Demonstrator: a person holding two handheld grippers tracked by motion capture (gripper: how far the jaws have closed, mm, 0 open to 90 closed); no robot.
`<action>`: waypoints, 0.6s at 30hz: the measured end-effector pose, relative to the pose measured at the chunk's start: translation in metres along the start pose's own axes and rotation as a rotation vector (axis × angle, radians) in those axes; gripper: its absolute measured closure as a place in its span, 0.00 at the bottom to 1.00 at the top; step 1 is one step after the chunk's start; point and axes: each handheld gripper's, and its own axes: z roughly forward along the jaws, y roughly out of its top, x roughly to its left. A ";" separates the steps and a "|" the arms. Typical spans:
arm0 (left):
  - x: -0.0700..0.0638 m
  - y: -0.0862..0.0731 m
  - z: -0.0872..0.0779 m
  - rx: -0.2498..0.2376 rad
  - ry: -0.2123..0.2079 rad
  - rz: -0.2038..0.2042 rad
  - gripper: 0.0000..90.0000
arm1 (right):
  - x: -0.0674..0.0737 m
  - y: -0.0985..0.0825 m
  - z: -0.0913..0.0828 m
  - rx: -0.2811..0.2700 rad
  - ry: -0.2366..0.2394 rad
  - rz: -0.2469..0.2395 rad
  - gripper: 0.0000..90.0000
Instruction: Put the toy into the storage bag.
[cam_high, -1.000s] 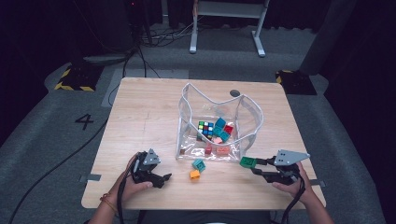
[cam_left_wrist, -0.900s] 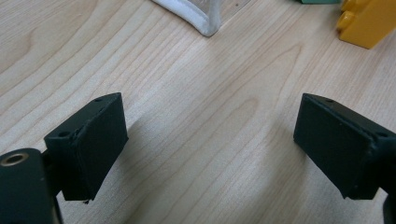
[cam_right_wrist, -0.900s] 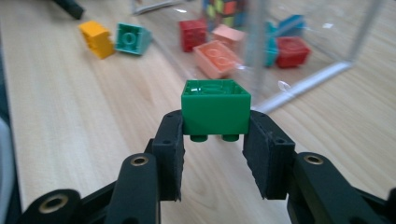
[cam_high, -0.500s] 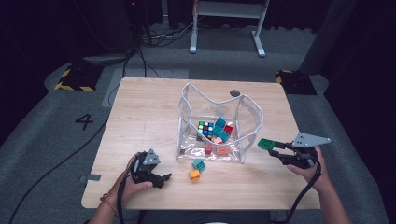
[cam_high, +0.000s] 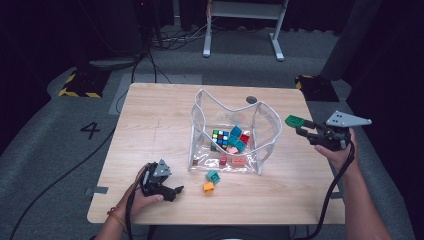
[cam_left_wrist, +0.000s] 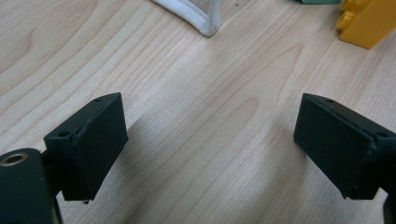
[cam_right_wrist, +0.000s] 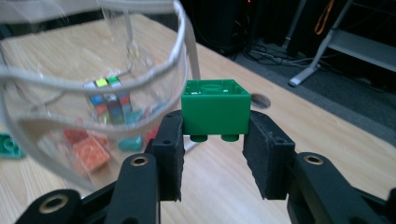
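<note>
My right gripper (cam_high: 303, 127) (cam_right_wrist: 214, 154) is shut on a green brick (cam_high: 295, 120) (cam_right_wrist: 215, 108), held upside down in the air just right of the clear plastic bag (cam_high: 235, 131) (cam_right_wrist: 88, 84). The bag stands open at mid-table with a colour cube (cam_high: 220, 137) (cam_right_wrist: 108, 100) and several small bricks inside. My left gripper (cam_high: 170, 191) (cam_left_wrist: 210, 154) rests open near the table's front left, nothing between its jaws. A teal brick (cam_high: 213, 176) and an orange-yellow brick (cam_high: 208, 187) (cam_left_wrist: 369, 23) lie on the table in front of the bag.
The wooden table (cam_high: 150, 120) has bare room left of the bag and along the front. A round hole (cam_high: 251, 100) (cam_right_wrist: 260, 100) sits behind the bag. Beyond the table are a metal stand (cam_high: 240, 30), cables and dark floor.
My right gripper has risen from the table's front right and moved toward the bag's right rim, carrying the green brick. The left gripper has stayed put.
</note>
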 end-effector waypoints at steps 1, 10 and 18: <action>0.000 0.000 0.000 0.000 0.000 0.000 0.11 | 0.000 0.000 0.000 0.000 0.000 0.000 0.66; 0.000 0.000 0.000 0.000 0.000 0.000 0.11 | -0.006 0.033 0.005 -0.055 0.013 -0.012 0.66; 0.000 0.000 0.000 0.001 -0.002 -0.001 0.11 | 0.005 0.048 0.018 -0.073 0.065 -0.037 0.66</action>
